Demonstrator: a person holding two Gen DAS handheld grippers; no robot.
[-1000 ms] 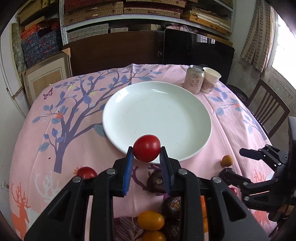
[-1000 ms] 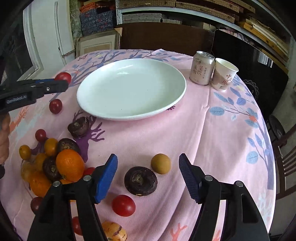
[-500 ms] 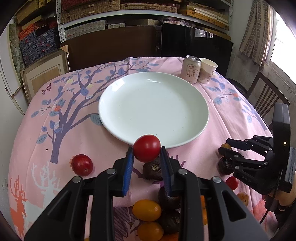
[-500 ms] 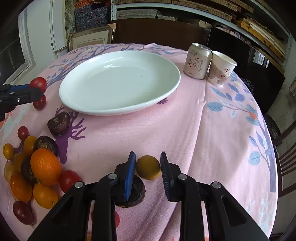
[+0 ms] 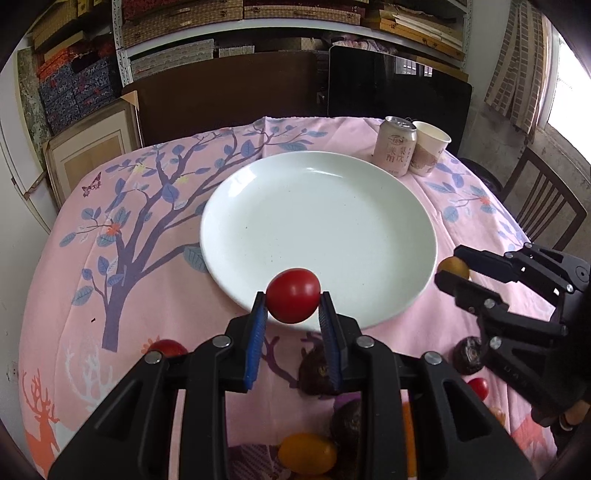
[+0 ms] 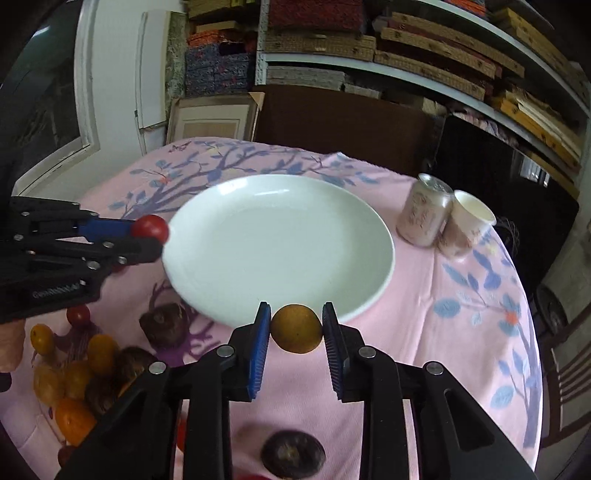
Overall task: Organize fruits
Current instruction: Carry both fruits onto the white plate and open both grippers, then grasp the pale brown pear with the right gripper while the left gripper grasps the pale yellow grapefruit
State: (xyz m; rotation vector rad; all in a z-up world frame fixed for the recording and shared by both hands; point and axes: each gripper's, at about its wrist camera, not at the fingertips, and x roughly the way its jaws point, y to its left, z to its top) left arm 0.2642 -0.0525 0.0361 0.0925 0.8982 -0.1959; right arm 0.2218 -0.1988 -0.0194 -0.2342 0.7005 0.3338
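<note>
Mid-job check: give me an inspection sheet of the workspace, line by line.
Surface: round table under a pink tree-print tablecloth.
Job's things: white plate with nothing on it; loose pile of fruit on the cloth in front of it.
Clutter: drink can and paper cup touching, behind the plate.
Grippers: left gripper shut on a red tomato; right gripper shut on a yellow-brown fruit.
Cables: nothing seen.
Surroundings: stacked shelves, wooden chair, framed picture.
</note>
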